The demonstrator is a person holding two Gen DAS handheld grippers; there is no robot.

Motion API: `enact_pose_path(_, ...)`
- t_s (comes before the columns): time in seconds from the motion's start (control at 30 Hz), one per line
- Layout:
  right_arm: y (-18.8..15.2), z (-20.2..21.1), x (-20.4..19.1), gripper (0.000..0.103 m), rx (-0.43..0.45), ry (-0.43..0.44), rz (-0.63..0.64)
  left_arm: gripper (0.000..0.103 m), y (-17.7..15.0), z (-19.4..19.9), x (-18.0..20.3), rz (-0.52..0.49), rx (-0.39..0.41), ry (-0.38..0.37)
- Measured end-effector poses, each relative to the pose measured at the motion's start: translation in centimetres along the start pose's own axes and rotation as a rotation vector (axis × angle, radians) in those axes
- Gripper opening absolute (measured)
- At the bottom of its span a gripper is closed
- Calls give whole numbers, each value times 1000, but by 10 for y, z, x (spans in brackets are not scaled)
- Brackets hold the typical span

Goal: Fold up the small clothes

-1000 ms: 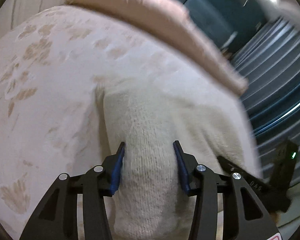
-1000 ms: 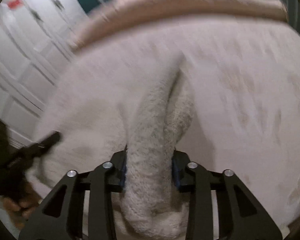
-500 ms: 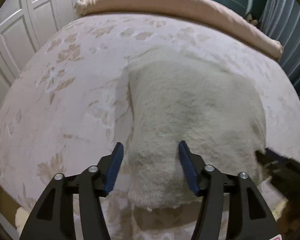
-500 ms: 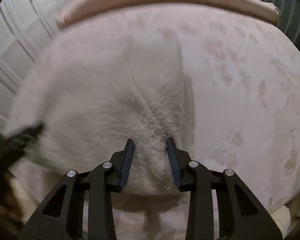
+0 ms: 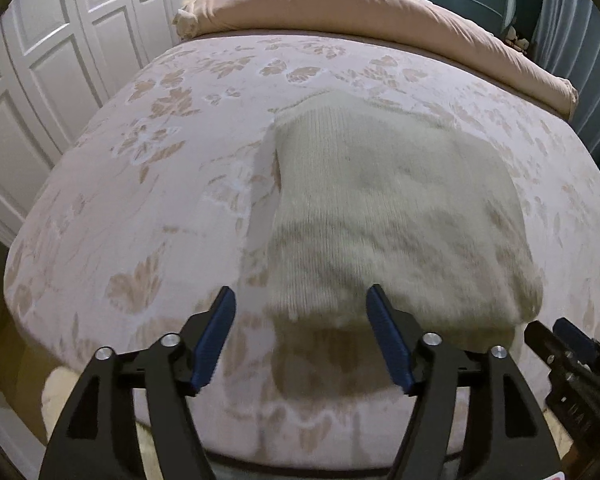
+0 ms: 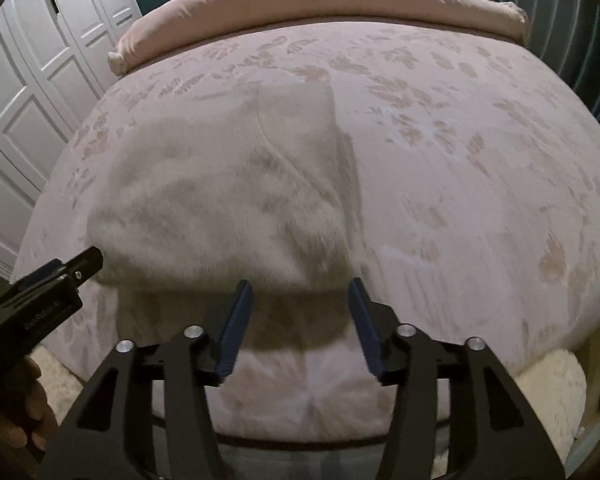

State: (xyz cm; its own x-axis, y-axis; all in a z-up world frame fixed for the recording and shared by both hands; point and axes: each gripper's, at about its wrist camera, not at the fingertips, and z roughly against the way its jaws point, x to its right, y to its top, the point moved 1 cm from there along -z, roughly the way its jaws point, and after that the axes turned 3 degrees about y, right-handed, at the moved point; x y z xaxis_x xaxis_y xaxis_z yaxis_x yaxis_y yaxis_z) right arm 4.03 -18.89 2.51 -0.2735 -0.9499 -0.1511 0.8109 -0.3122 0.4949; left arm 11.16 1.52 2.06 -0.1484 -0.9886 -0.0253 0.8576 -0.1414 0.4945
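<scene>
A cream knitted garment (image 5: 392,208), folded into a rough rectangle, lies flat on the bed (image 5: 140,208), which wears a pale pink cover patterned with tan leaves. It sits near the bed's near edge, its near hem a little blurred. The left claw (image 5: 300,332) hovers just before that hem, at the garment's left near corner; its blue-padded jaws have just been opening and now stand wide apart with nothing pressed between them, the garment's edge showing through the gap beyond the tips. The right claw (image 6: 302,320) hangs by the right near corner, its jaws likewise just opened to a moderate gap and gripping nothing. Each claw shows at the edge of the other's view. A rolled dusty-pink duvet (image 5: 380,4) lies across the far end of the bed, and white panelled wardrobe doors (image 5: 40,80) stand to the left
</scene>
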Motion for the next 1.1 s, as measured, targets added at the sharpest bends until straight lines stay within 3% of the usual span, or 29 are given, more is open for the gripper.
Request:
enact_pose_path(0.1,-14,4,-2,60,6,-7,6,69,-17,3,6,-17,-17,11)
enact_pose_path(0.47,-48,11,-7,65,-2,-35,10,74,-58,14,20,-34,-13,45)
enact_pose_path(1.1,-67,4,-18,66,-17,-91,51,73,-79,5,26,-44,-42,99)
